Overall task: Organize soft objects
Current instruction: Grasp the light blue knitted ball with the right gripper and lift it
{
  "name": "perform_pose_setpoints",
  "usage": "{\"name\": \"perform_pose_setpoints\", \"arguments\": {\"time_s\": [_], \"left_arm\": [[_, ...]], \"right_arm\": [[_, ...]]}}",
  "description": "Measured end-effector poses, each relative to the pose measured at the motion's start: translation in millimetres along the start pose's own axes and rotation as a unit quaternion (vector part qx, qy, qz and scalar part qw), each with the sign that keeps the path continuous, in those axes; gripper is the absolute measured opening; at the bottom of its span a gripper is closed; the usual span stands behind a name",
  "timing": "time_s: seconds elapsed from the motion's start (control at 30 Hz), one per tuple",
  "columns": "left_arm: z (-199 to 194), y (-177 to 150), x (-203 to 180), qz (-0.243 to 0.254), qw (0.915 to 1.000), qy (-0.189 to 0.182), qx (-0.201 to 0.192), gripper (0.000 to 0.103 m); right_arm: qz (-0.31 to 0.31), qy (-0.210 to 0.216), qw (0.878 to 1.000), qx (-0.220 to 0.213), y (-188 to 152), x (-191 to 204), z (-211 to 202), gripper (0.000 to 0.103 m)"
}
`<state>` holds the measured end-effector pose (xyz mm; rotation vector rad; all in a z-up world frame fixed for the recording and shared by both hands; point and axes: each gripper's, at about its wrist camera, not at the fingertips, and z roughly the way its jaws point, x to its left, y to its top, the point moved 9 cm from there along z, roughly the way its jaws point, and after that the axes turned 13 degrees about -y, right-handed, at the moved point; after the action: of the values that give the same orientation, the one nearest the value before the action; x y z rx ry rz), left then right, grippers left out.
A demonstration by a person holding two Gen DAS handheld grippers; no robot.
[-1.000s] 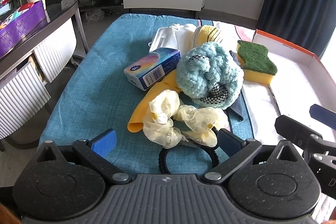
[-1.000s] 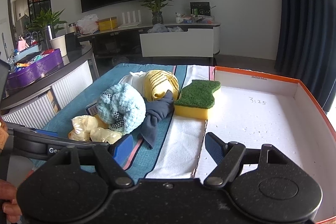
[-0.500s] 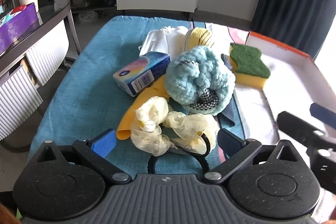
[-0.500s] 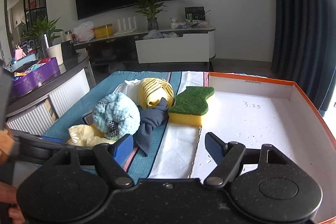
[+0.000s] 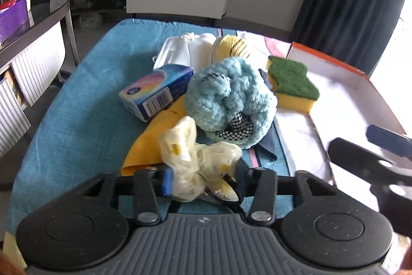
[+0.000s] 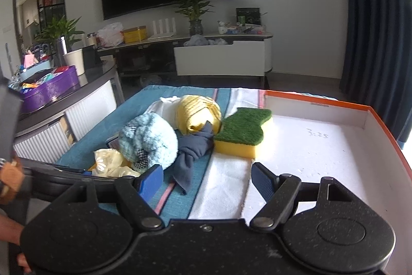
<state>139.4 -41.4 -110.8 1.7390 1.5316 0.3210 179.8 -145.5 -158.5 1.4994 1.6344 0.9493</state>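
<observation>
My left gripper is shut on a pale yellow frilly scrunchie at the near edge of the pile; the scrunchie also shows in the right wrist view. Behind it lie a fluffy light blue ball, a yellow cloth, a tissue pack, a yellow striped roll and a green and yellow sponge. My right gripper is open and empty, hovering over the white towel beside the orange-edged box.
A dark blue cloth lies between the blue ball and the sponge. White folded items sit at the far end of the teal table cover. A side table with a purple bin stands to the left.
My left gripper moved forward and closed its fingers on the yellow scrunchie. My right gripper drifted slightly and stayed open.
</observation>
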Motion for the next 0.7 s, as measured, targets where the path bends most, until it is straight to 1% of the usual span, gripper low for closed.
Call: {"name": "perform_pose_setpoints", "arguments": {"time_s": [0.13, 0.23, 0.37, 0.43, 0.5, 0.57, 0.63, 0.67, 0.7], "left_arm": [[-17.3, -0.6, 9.2, -0.011, 0.9999, -0.002, -0.010, 0.035], [-31.9, -1.5, 20.1, -0.019, 0.9996, 0.007, -0.021, 0.034], [-49.1, 4.6, 37.6, -0.035, 0.9981, 0.027, -0.044, 0.034], [-52.9, 9.0, 45.1, -0.044, 0.9972, 0.033, -0.051, 0.034], [-55.1, 12.5, 49.2, -0.048, 0.9965, 0.037, -0.058, 0.034], [-56.4, 13.7, 52.1, -0.051, 0.9962, 0.037, -0.061, 0.034], [-57.3, 14.6, 54.6, -0.055, 0.9958, 0.037, -0.064, 0.034], [-55.9, 15.3, 56.1, -0.054, 0.9957, 0.038, -0.064, 0.034], [-55.7, 15.9, 56.5, -0.055, 0.9957, 0.038, -0.064, 0.034]], "right_arm": [[-0.019, 0.025, 1.000, -0.001, 6.9, 14.9, 3.7, 0.089], [-0.045, 0.047, 0.998, -0.008, 13.1, 34.3, 9.4, 0.089], [-0.075, 0.058, 0.995, -0.005, 18.7, 60.7, 28.4, 0.089], [-0.098, 0.049, 0.994, 0.006, 17.1, 73.9, 41.5, 0.089], [-0.102, 0.060, 0.993, 0.017, 15.5, 84.5, 52.5, 0.089], [-0.110, 0.048, 0.992, 0.029, 13.0, 90.7, 64.4, 0.089], [-0.108, 0.048, 0.992, 0.036, 11.6, 96.2, 73.1, 0.089], [-0.104, 0.052, 0.992, 0.039, 10.7, 97.1, 75.2, 0.087], [-0.101, 0.052, 0.993, 0.038, 11.4, 97.4, 76.1, 0.079]]}}
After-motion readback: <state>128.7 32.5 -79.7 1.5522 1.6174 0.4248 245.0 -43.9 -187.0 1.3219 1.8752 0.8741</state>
